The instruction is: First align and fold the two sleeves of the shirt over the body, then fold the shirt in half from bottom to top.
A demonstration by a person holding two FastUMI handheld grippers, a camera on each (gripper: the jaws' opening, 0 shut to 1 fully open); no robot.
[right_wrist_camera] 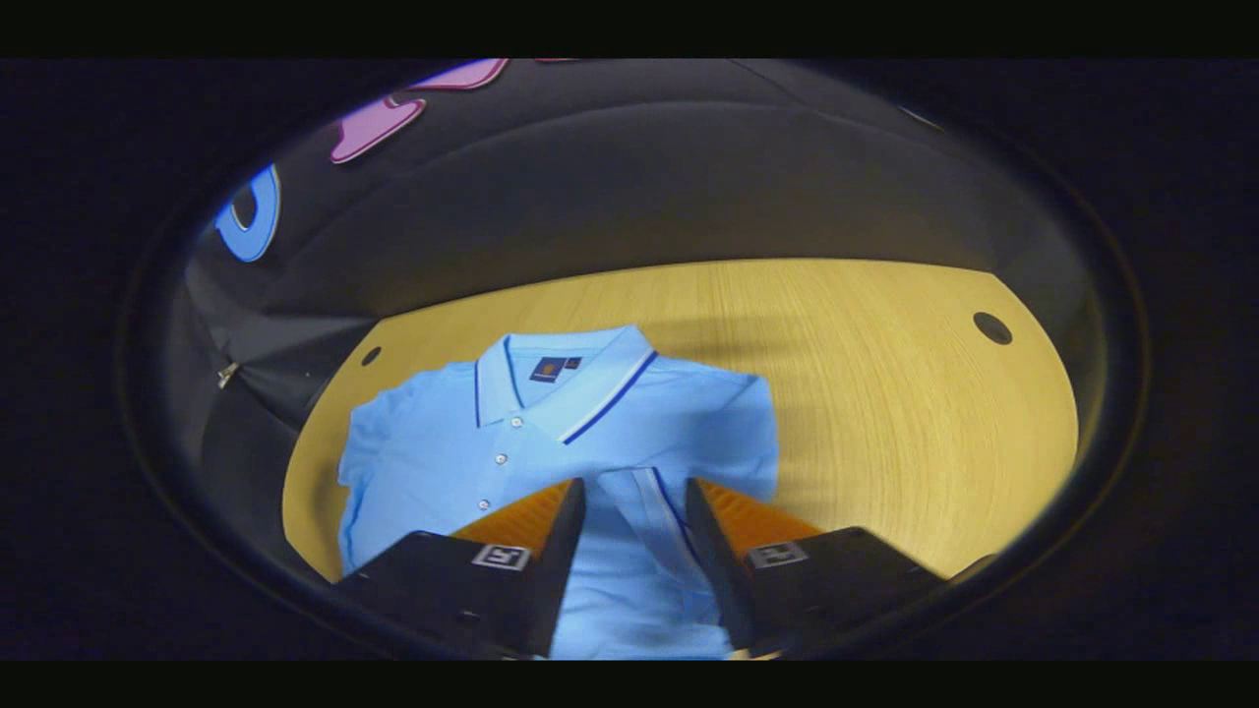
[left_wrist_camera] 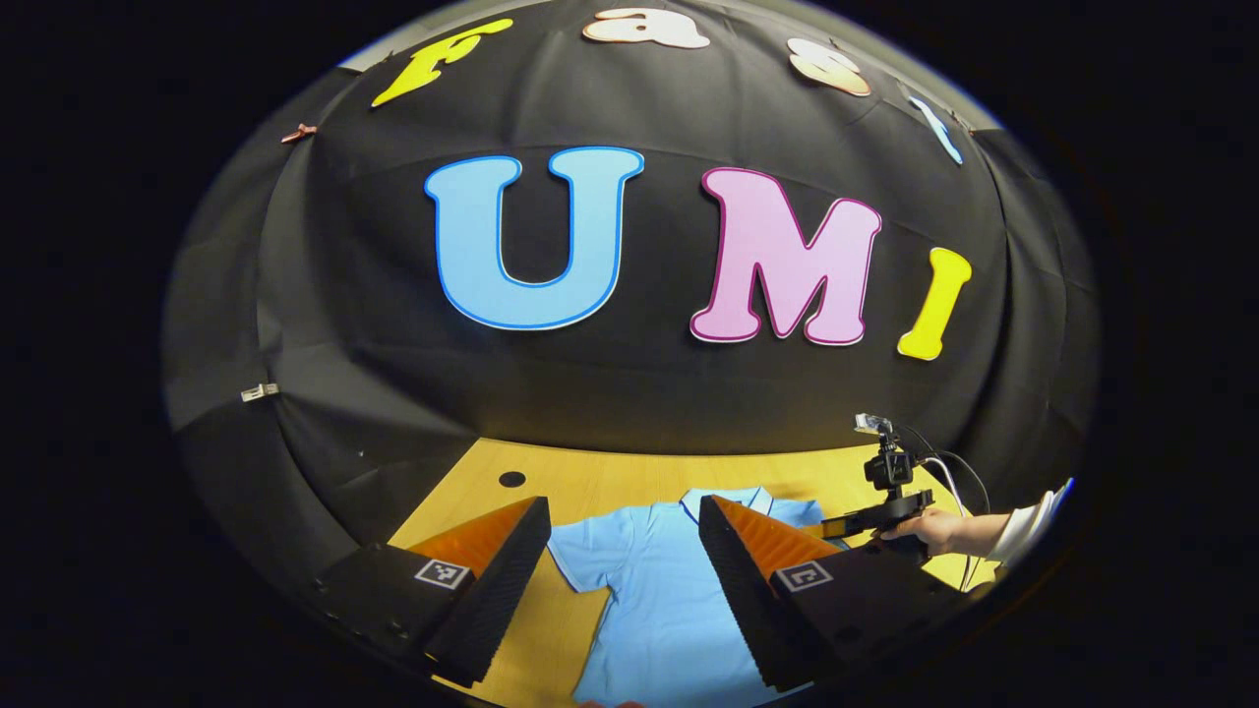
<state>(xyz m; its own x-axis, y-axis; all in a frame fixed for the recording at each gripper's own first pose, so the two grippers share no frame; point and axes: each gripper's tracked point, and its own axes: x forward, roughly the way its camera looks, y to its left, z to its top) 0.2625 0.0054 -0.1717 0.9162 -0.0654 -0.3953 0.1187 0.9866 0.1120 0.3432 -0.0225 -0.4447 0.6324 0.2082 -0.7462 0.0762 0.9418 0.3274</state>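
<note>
Right gripper view: soft, floppy shirt (right_wrist_camera: 551,433), folded sleeve (right_wrist_camera: 639,501) seen between the wide-open, empty right gripper (right_wrist_camera: 634,506); best pinched at the hem.

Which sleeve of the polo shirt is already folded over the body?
In the right gripper view, the sleeve between the right tool's fingers lies folded across the polo shirt; the other sleeve is still spread out on the table.

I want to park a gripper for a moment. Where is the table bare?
The widest bare wood lies beside the shirt on the side of the table with the round hole. A narrower strip runs between collar and booth wall. The middle is crowded by the shirt.
</note>
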